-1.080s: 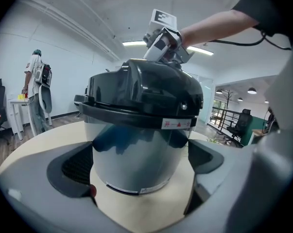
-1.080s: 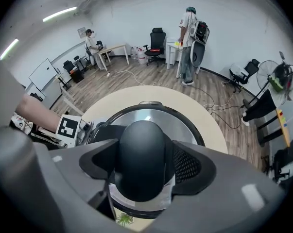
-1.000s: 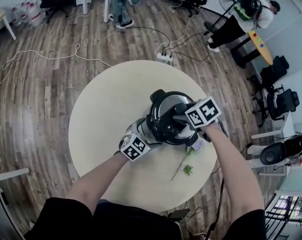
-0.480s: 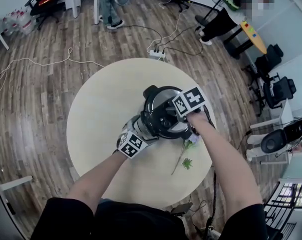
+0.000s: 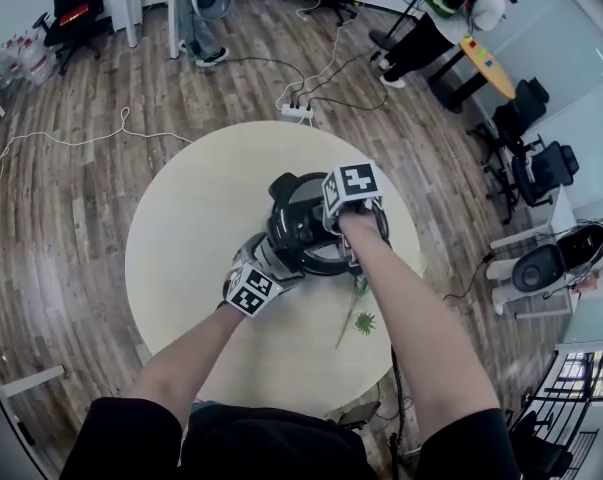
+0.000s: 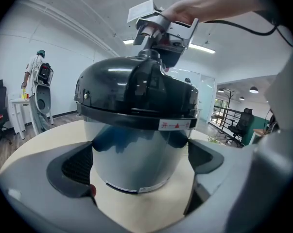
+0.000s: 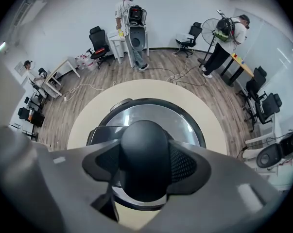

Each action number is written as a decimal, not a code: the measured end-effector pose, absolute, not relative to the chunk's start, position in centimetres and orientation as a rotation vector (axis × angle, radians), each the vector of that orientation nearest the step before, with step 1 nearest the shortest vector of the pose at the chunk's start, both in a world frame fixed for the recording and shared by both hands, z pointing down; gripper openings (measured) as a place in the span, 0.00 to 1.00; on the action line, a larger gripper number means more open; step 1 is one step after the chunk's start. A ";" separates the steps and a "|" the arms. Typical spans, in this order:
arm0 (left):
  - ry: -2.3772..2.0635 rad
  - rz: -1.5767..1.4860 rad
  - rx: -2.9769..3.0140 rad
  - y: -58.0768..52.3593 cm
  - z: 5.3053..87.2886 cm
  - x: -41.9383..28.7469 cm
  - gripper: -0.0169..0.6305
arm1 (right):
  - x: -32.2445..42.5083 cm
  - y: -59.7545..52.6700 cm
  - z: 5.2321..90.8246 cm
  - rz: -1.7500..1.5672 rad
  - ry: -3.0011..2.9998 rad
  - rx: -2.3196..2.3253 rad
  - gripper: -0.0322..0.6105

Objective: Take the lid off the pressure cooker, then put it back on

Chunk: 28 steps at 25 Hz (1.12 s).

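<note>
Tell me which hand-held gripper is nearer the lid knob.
Right. The right hand-held gripper is clamped on the lid knob from above; the left hand-held gripper grips the cooker body lower down.

The right tool (image 7: 145,169) points steeply down from an outstretched forearm (image 5: 406,318). Its jaws have just been closing and press on the lid knob (image 7: 144,144) (a pad on each side). The left tool (image 6: 139,171), held lower and nearer level, clamps the pressure cooker (image 6: 136,144) body between its pads.
</note>
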<state>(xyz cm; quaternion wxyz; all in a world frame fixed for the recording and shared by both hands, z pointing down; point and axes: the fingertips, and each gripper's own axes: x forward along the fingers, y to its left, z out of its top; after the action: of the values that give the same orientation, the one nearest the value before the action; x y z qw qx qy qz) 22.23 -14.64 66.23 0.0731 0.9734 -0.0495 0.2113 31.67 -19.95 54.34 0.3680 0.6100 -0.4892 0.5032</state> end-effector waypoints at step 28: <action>-0.136 0.681 2.917 -15.5 66.4 22.0 0.94 | 30.7 -19.4 51.7 1.282 -1.261 1.505 0.49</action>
<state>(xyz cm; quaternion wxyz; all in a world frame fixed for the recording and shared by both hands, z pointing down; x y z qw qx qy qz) 22.02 -15.48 66.39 0.0715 0.9704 -0.0452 0.2264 30.74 -19.44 51.73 0.3880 0.5917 -0.4955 0.5038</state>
